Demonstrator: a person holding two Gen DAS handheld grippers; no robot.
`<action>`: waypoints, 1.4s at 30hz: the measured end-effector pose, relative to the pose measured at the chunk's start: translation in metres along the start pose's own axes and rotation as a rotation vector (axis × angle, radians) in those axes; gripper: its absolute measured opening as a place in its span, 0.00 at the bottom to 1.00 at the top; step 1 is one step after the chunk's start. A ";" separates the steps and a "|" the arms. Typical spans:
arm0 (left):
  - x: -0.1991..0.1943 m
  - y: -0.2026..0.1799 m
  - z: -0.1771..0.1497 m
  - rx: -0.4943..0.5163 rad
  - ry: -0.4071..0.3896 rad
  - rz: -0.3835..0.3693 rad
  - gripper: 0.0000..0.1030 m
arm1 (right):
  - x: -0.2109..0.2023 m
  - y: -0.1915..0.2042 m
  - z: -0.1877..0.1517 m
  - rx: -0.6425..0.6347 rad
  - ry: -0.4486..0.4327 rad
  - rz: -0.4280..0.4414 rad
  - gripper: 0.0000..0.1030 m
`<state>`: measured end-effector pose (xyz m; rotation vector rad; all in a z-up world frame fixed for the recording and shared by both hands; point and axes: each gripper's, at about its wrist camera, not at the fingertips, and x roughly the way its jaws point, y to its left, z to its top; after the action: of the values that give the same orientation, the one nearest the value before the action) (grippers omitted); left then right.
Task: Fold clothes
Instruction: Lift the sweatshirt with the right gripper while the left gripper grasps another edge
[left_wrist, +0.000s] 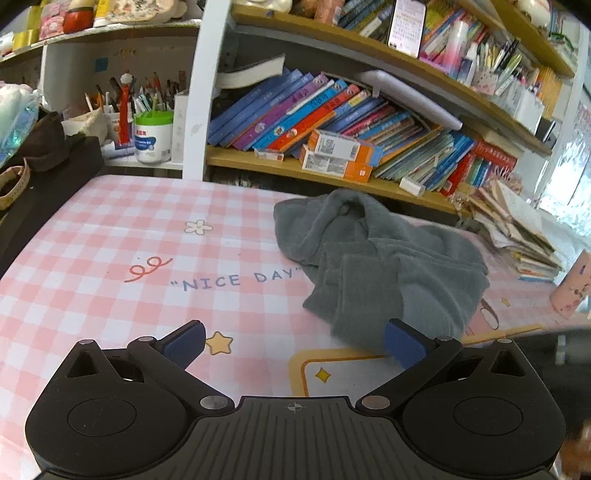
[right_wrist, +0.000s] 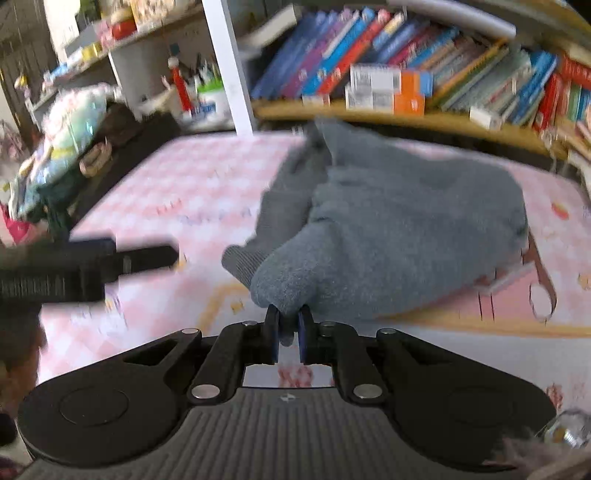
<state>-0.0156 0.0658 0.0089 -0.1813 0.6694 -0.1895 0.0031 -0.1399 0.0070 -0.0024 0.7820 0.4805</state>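
1. On the pink checked tablecloth (left_wrist: 110, 229) printed "NICE DAY", the grey garment (left_wrist: 388, 254) lies crumpled at about 1 o'clock from your left gripper (left_wrist: 295, 345), its near hem just beyond the right fingertip.
2. Your left gripper has its blue-padded fingers (left_wrist: 402, 349) spread wide apart with nothing between them; only bare cloth and a yellow star print (left_wrist: 219, 342) sit in the gap.
3. Your right gripper (right_wrist: 289, 325) is closed down on a bunched fold of the grey garment (right_wrist: 399, 229), which is pulled in toward its camera at 12 o'clock, a sleeve trailing off toward 11.
4. From the right wrist view, your left gripper (right_wrist: 147, 258) reaches in at 9 o'clock, beside the garment's trailing edge but not touching it.
5. Behind the garment at 12 to 2 o'clock in the left wrist view, a low shelf of leaning books (left_wrist: 332, 110) and two orange boxes (left_wrist: 340, 155) runs along the table's far edge.
6. At 3 o'clock a slumped stack of papers and booklets (left_wrist: 517, 236) sits on the table, with a pink cup (left_wrist: 572, 288) just in front of it.
7. At 10 o'clock stand a green-lidded jar (left_wrist: 153, 136) and pen holders (left_wrist: 122, 110); a dark bag (left_wrist: 40, 177) borders the table at 9.
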 end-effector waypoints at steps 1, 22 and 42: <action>-0.004 0.004 -0.001 -0.007 -0.006 -0.003 1.00 | -0.002 0.003 0.009 0.005 -0.022 0.001 0.09; -0.035 0.039 -0.024 -0.151 -0.043 -0.037 1.00 | -0.108 -0.035 0.107 0.195 -0.394 -0.002 0.08; 0.025 -0.038 0.013 -0.111 0.026 -0.048 0.99 | -0.126 -0.212 -0.095 0.575 -0.119 -0.507 0.09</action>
<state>0.0079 0.0248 0.0127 -0.3023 0.7019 -0.2005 -0.0495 -0.3985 -0.0118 0.3513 0.7463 -0.2326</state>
